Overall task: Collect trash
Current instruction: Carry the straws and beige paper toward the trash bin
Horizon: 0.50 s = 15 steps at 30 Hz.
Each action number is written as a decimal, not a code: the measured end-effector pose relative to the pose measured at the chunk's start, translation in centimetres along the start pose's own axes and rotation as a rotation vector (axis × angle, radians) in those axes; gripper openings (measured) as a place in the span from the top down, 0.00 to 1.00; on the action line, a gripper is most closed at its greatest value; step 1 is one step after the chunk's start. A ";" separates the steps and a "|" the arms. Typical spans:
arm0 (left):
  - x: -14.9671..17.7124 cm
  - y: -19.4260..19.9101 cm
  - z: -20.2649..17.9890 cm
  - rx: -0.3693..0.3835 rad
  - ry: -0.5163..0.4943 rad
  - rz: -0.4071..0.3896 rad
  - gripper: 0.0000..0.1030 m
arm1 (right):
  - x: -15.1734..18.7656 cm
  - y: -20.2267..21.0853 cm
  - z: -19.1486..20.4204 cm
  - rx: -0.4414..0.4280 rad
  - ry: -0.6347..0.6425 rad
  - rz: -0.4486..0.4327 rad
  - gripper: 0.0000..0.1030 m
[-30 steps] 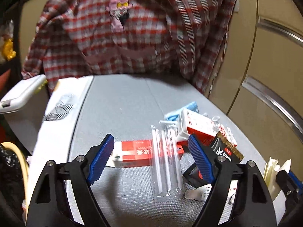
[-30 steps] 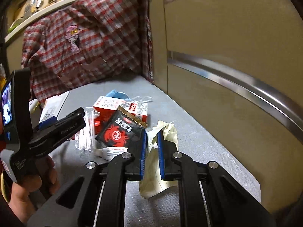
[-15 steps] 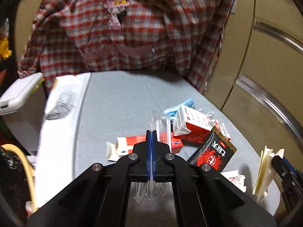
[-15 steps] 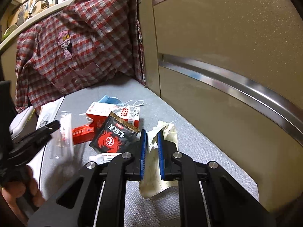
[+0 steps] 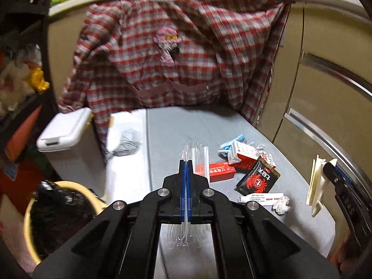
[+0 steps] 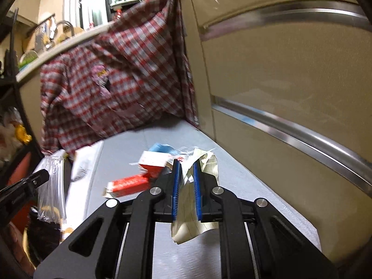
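Two red cartons (image 5: 241, 155) (image 5: 220, 171), one black sachet (image 5: 257, 181), one clear wrapper (image 5: 197, 158), one tissue wad (image 5: 281, 205), one bin (image 5: 58, 218).

Each claw, left claw (image 5: 185, 174) and right claw (image 6: 186, 181), is matte black plastic with two angular linkage arms, round silver screw heads at the pivots behind the tips, and blue ribbed pads (image 6: 176, 186) lining the fingers

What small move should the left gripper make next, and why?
Probably swing the left gripper leftward over the bag-lined bin and release there. It is already shut on the clear plastic straw packet, which the right wrist view shows lifted off the grey table, and the bin sits just below the table's left edge. The right gripper holds crumpled paper too.
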<state>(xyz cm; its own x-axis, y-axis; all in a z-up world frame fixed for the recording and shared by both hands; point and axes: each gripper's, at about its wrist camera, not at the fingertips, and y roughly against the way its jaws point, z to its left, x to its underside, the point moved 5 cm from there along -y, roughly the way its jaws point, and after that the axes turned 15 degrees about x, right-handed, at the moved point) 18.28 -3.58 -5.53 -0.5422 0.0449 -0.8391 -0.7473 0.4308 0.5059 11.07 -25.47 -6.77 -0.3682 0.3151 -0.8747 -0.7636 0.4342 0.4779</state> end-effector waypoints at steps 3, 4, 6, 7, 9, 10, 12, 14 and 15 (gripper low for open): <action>-0.8 3.4 0.5 -0.022 -0.005 -0.032 0.99 | -0.5 1.6 0.9 -0.076 -0.021 0.000 0.88; -1.0 4.4 0.6 -0.030 -0.011 -0.042 0.99 | -0.6 2.1 1.2 -0.106 -0.030 -0.001 0.88; -1.1 6.3 1.0 -0.048 -0.021 -0.058 1.00 | -0.9 3.1 2.0 -0.166 -0.037 -0.006 0.88; -1.2 7.0 1.2 -0.054 -0.022 -0.063 1.00 | -1.1 4.0 2.6 -0.207 -0.035 -0.014 0.88; -1.0 8.7 2.1 -0.070 -0.010 -0.076 0.99 | -1.2 5.3 3.7 -0.254 -0.023 -0.028 0.88; -1.0 9.2 2.4 -0.074 -0.003 -0.081 1.00 | -1.2 5.9 4.3 -0.272 -0.013 -0.033 0.88; -0.9 10.3 3.4 -0.082 0.015 -0.094 0.99 | -1.0 6.7 5.5 -0.298 0.005 -0.037 0.88; -0.5 11.3 4.6 -0.104 0.029 -0.109 1.00 | -0.5 7.4 7.0 -0.323 0.029 -0.035 0.88; -0.4 11.5 5.1 -0.113 0.032 -0.112 1.00 | -0.2 7.8 7.9 -0.336 0.045 -0.032 0.88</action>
<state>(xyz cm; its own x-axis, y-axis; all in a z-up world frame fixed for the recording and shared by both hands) 11.81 5.94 -0.38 -0.4636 -0.0268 -0.8856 -0.8412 0.3271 0.4305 9.42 -15.46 -2.21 -0.3586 0.2649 -0.8951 -0.9046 0.1382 0.4033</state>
